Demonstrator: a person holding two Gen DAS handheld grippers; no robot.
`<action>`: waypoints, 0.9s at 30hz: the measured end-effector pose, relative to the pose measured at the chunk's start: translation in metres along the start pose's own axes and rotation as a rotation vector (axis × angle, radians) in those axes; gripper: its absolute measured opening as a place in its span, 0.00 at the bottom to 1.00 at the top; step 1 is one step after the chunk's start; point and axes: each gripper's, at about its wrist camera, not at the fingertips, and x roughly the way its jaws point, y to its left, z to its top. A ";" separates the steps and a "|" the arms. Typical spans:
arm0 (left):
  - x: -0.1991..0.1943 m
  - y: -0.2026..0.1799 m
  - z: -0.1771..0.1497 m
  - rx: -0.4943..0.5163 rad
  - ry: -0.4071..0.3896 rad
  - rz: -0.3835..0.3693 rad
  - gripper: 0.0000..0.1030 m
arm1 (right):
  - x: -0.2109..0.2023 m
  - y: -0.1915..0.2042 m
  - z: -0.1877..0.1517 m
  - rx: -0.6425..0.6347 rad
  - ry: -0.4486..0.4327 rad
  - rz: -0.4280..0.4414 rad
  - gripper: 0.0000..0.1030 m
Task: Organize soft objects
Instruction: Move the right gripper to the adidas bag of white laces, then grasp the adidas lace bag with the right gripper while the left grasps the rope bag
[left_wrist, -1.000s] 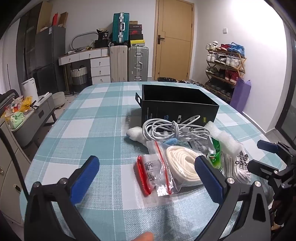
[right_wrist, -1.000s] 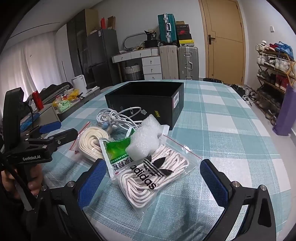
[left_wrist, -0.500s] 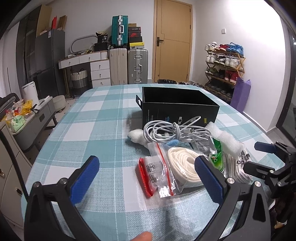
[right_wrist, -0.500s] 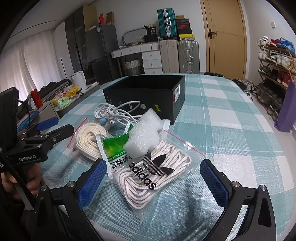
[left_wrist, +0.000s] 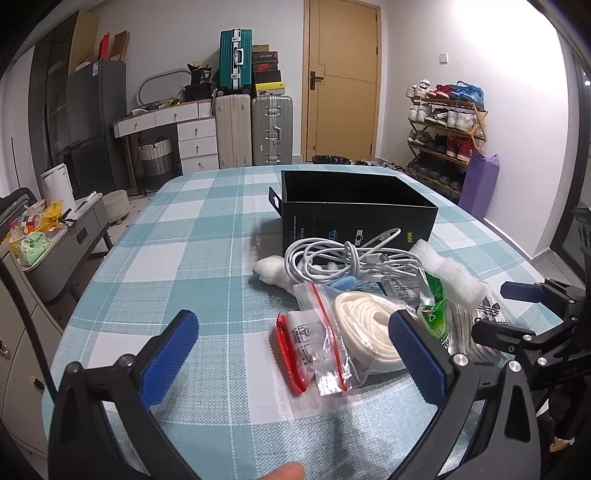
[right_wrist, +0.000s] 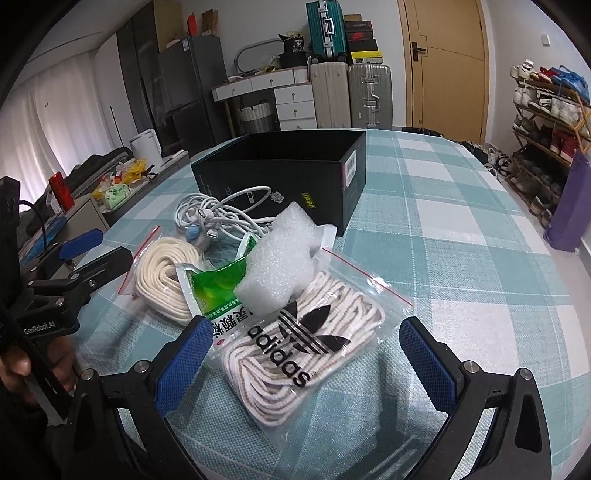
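Both grippers spread wide over the pile of soft things on the bench, nothing grasped yet.

Right gripper (right_wrist: 303, 360) straddles the clear adidas bag (right_wrist: 306, 347) of pale coiled laces, jaws apart, closer over it than a second ago. A white foam block (right_wrist: 277, 266) lies on the bag's far end, a green sachet (right_wrist: 216, 291) just beside. Left gripper (left_wrist: 293, 347) hovers released above the small red-zip bags (left_wrist: 314, 347) and the cream rope coil (left_wrist: 365, 328), barely shifted. Beyond, a white cable tangle (left_wrist: 351, 258) touches the open black box (left_wrist: 354, 210) on the checked bench (left_wrist: 166, 266).
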 end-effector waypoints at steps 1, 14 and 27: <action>0.001 -0.001 0.000 0.003 0.004 0.000 1.00 | 0.001 0.001 0.001 -0.004 0.003 0.001 1.00; 0.007 -0.009 -0.002 0.031 0.036 -0.025 1.00 | 0.009 -0.004 0.001 0.017 0.052 -0.036 0.99; 0.008 -0.013 0.000 0.041 0.042 -0.032 1.00 | 0.010 -0.008 0.001 -0.025 0.082 -0.070 0.61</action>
